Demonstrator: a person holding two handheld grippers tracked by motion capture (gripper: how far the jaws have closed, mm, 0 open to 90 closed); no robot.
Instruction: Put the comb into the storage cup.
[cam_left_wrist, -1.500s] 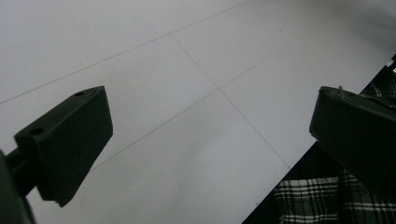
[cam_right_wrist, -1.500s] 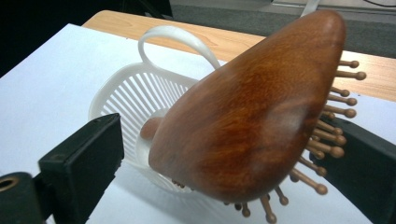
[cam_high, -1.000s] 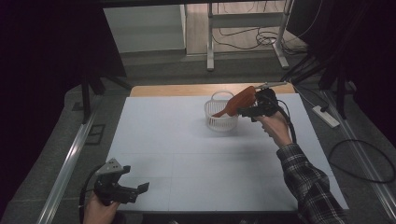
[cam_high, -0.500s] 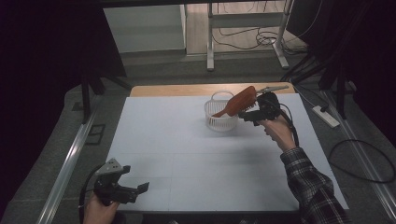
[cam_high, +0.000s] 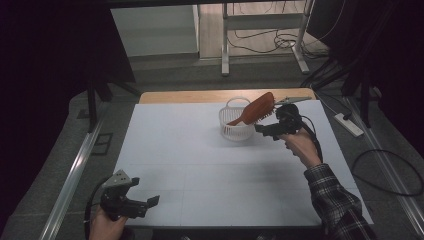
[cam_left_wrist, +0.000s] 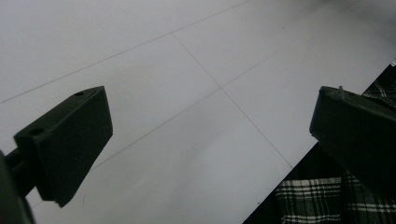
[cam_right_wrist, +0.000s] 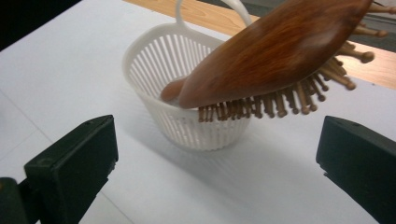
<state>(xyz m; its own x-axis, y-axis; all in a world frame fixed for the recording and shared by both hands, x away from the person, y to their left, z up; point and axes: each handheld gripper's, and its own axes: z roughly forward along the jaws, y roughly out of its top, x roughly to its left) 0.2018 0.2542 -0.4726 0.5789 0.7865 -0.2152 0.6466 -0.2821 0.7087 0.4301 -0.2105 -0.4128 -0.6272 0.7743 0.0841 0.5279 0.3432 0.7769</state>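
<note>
A wooden hairbrush (cam_high: 257, 109) leans in a small white slatted basket (cam_high: 235, 131) at the back of the table. Its handle end is down inside and its bristled head sticks out over the right rim. My right gripper (cam_high: 266, 131) hovers just right of the basket, below the brush head. In the right gripper view its jaws stand wide apart and open (cam_right_wrist: 215, 158), with the brush (cam_right_wrist: 275, 51) and basket (cam_right_wrist: 154, 60) ahead and nothing between them. My left gripper (cam_high: 142, 202) is open at the table's front left corner, over bare white surface (cam_left_wrist: 210, 140).
A white sheet (cam_high: 210, 165) covers the table, and a wooden edge (cam_high: 190, 96) shows at the back. A plaid sleeve (cam_high: 335, 200) reaches in from the front right. A power strip (cam_high: 350, 125) and cables lie on the floor to the right.
My right gripper has drawn back a little toward the person and away from the brush head. The brush stays leaning in the basket. The left gripper has barely shifted.
</note>
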